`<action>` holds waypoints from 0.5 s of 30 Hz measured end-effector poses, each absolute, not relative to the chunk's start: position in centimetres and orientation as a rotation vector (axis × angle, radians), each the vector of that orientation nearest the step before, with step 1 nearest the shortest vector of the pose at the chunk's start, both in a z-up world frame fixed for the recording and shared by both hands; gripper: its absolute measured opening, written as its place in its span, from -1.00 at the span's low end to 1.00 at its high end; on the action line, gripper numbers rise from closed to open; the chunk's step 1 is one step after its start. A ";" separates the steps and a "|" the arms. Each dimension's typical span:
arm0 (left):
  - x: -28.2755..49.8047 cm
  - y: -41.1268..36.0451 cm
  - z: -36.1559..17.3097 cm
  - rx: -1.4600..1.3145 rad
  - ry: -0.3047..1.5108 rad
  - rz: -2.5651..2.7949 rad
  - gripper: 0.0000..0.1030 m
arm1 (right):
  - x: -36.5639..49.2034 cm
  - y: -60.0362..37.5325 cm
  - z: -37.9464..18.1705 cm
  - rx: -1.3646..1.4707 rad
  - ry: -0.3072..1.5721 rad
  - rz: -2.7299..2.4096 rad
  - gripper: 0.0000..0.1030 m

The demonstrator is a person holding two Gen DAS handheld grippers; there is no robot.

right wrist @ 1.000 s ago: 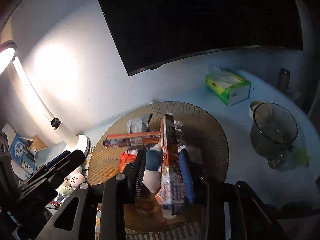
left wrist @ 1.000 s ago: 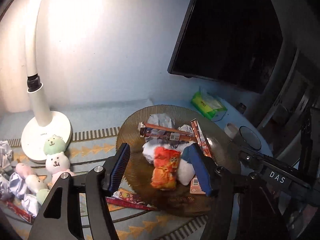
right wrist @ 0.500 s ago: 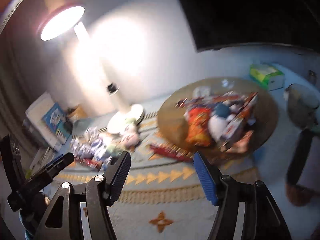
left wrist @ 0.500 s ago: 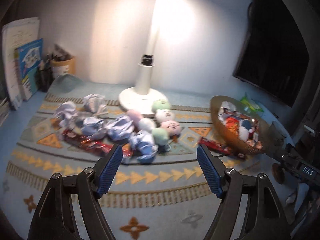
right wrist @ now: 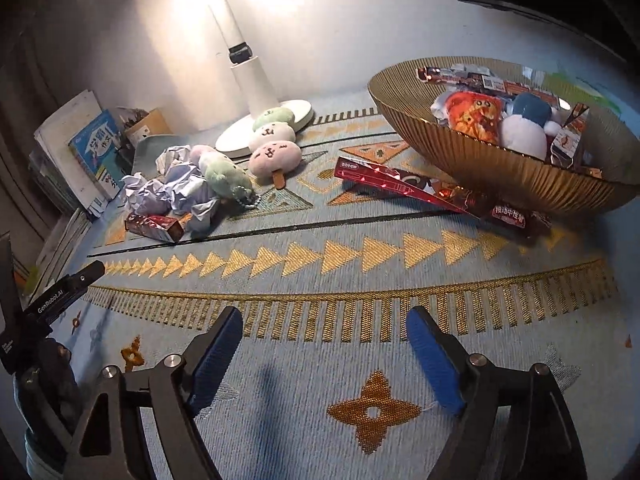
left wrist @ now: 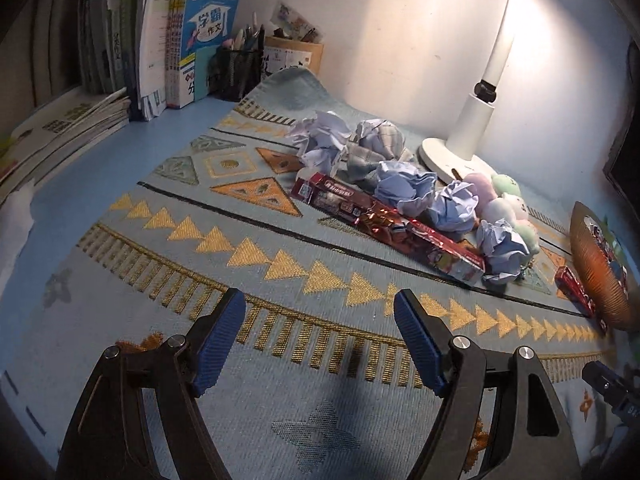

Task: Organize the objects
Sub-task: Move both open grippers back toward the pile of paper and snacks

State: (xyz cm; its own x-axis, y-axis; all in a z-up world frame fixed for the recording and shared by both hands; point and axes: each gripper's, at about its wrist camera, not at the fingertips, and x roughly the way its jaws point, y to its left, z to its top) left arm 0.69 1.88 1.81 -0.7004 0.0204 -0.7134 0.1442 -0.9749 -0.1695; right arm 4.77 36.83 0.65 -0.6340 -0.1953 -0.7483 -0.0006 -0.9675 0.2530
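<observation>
Both grippers have swung away from the bowl (right wrist: 500, 176) and down toward the mat (left wrist: 280, 280), and the snack box the right one carried now sits in the bowl with the other packets. The left gripper (left wrist: 320, 336) stands wide with nothing between its pads. The right gripper (right wrist: 324, 352) is opening, also with nothing between its pads.

What is left to sort lies in a heap by the lamp (left wrist: 472, 140): paper balls (left wrist: 404, 188), plush toys (right wrist: 276, 152) and a long red box (left wrist: 384, 220). A second red box (right wrist: 420, 192) lies just beside the bowl's foot.

From the left gripper the heap sits ahead and to the right, and the long box runs slantwise across its line, from upper left to lower right. From the right gripper the heap lies ahead and left, the second box ahead and right. The left hand looks the nearer to the heap, the right to the second box.
</observation>
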 end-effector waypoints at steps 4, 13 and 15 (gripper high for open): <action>-0.1 1.9 1.0 1.260 0.308 -2.740 0.46 | 4.6 37.1 0.5 1.298 -0.360 -2.730 0.68; 0.2 1.7 1.0 1.250 0.321 -2.739 0.50 | 4.3 36.7 0.5 1.313 -0.328 -2.701 0.96; 0.2 1.7 1.0 1.253 0.315 -2.742 0.51 | 4.2 36.5 0.4 1.317 -0.319 -2.696 0.99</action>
State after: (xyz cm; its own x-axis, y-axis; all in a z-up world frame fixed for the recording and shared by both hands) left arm 0.20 1.75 0.99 -0.6532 -0.0146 -0.7571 0.1858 -0.9723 -0.1415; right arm 4.18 36.53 0.42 -0.6129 -0.2027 -0.7637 0.0191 -0.9700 0.2422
